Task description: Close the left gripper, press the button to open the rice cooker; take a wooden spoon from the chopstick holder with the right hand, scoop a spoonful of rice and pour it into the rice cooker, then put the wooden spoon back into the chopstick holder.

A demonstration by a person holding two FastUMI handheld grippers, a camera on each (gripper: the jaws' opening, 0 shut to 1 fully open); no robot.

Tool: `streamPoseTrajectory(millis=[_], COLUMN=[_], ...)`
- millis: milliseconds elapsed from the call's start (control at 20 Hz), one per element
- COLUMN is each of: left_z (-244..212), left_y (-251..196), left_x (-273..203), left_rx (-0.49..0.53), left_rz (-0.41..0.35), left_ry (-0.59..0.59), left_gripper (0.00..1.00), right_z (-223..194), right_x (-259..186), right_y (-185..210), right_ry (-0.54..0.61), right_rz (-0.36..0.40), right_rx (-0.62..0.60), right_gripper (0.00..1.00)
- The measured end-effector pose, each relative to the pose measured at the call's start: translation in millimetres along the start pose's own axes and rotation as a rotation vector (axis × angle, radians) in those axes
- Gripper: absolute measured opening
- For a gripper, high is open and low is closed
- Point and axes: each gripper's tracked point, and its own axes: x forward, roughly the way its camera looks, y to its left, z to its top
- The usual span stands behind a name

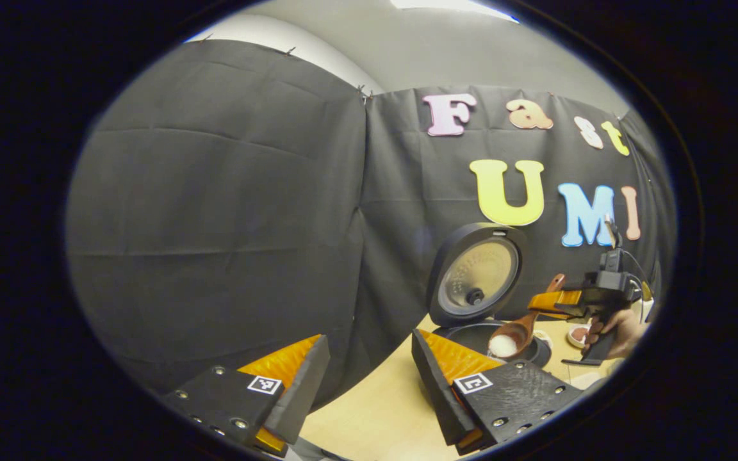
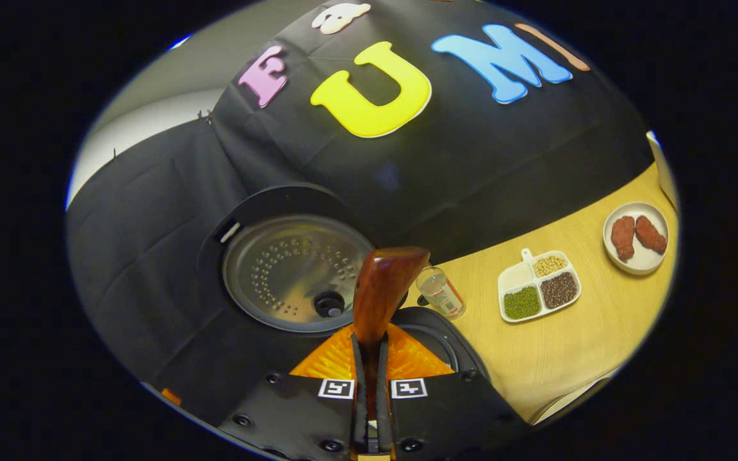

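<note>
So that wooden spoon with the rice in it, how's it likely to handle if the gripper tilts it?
The wooden spoon looks rigid, so it probably won't flex. The right gripper pinches its smooth handle, which might twist. The rice sits loose in the bowl and would likely spill readily.

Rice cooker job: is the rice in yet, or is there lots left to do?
Done: the rice cooker lid stands open. In hand: the right tongs grip the wooden spoon, and in the left gripper view its bowl holds white rice over the pot, not yet tipped. The left tongs hang open. Left: pour the rice, then return the spoon to the chopstick holder.
</note>
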Motion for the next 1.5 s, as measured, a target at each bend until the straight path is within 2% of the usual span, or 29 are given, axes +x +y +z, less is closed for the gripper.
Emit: streamPoseTrajectory(millis=[350, 650, 750, 800, 950, 1000, 1100, 1250, 1400, 1500], left_z=[-8.2, -8.5, -7.8, -6.9, -6.0, -6.4, -8.1, -5.6, -2.1, 1.1], left_y=[-10.8, -23.1, -25.7, -26.8, -26.4, -25.5, -23.0, -22.5, -23.7, -25.5], left_x=[7.9, 15.5, 17.9, 18.9, 20.1, 20.0, 20.0, 19.5, 18.3, 18.6], left_rx=[-0.004, 0.005, 0.006, 0.008, 0.008, 0.009, 0.007, 0.004, 0.004, 0.005], left_rz=[-0.003, -0.026, -0.031, -0.033, -0.033, -0.031, -0.028, -0.026, -0.031, -0.036], left_ry=[0.018, 0.022, 0.022, 0.023, 0.019, 0.020, 0.020, 0.017, 0.004, -0.002], left_gripper=[0.82, 0.83, 0.83, 0.83, 0.82, 0.83, 0.83, 0.83, 0.82, 0.82], right_z=[5.4, 7.5, 2.5, -0.4, -5.8, -6.6, -8.4, -6.9, -2.1, 7.0], right_x=[0.4, -14.1, -15.3, -15.1, -15.6, -17.0, -20.2, -18.5, -15.9, -16.0], right_y=[6.5, 36.1, 43.6, 45.6, 48.4, 50.0, 52.6, 51.5, 42.5, 40.4], right_ry=[-0.069, -0.173, -0.201, -0.213, -0.250, -0.267, -0.294, -0.277, -0.186, -0.146], right_rz=[0.010, 0.094, 0.116, 0.119, 0.118, 0.119, 0.121, 0.124, 0.111, 0.109], right_rx=[-0.301, -0.629, -0.745, -0.801, -0.947, -0.994, -1.059, -1.007, -0.792, -0.652], right_gripper=[0.07, 0.06, 0.10, 0.06, 0.07, 0.03, 0.07, 0.06, 0.04, 0.07])
